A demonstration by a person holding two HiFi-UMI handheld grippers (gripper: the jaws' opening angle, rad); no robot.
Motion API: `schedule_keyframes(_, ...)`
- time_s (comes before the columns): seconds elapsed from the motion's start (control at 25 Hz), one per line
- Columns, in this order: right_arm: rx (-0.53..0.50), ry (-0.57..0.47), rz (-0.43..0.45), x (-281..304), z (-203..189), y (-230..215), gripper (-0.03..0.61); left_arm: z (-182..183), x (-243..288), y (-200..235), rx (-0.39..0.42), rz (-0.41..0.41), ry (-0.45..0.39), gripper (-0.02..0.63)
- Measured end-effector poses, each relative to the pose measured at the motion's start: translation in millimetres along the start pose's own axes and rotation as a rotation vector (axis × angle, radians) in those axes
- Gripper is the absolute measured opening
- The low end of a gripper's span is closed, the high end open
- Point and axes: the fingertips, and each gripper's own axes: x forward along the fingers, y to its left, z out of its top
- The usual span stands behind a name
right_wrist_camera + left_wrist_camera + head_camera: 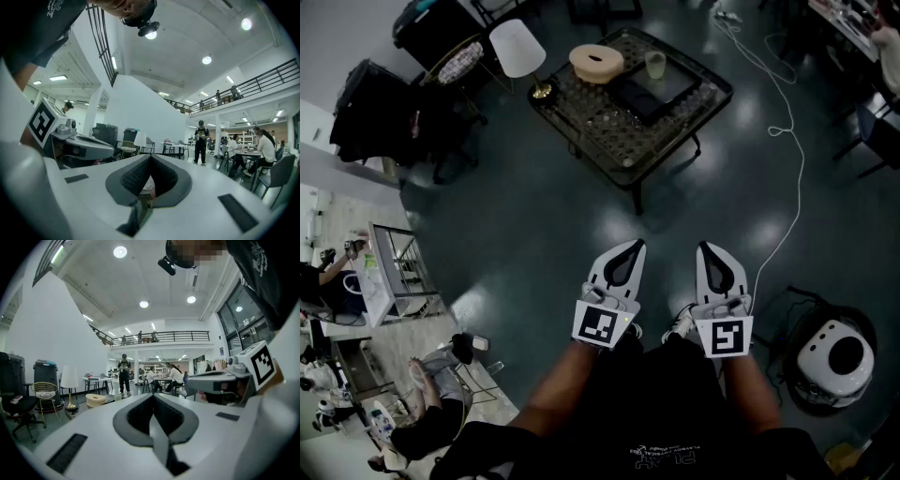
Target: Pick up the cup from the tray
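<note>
White left gripper (637, 245) and right gripper (704, 247) both have jaws pressed together on nothing, well apart from the pale cup (654, 64) at the dark tray (664, 91) edge on the worktop (605, 131)

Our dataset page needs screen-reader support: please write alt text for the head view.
Seen from above, a person holds the left gripper and right gripper, both shut and empty, pointing across dark floor toward a low table that bears a cup at a dark tray's far corner.
</note>
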Motion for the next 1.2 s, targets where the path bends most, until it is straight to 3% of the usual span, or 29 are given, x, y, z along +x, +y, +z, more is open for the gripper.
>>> schedule_keyframes(0.8, 0.016, -0.054, -0.005, -23.6, 6.0, -42.3, 0.008, 13.3, 30.2, -40.3, 0.062, -0.002, -0.017, 0.002)
schedule_keyframes(1.2, -0.006, -0.052, 0.024, -30.3, 3.5, -62.3, 0.008, 21.0, 41.5, -53.0, 0.07, 0.037, -0.018, 0.002)
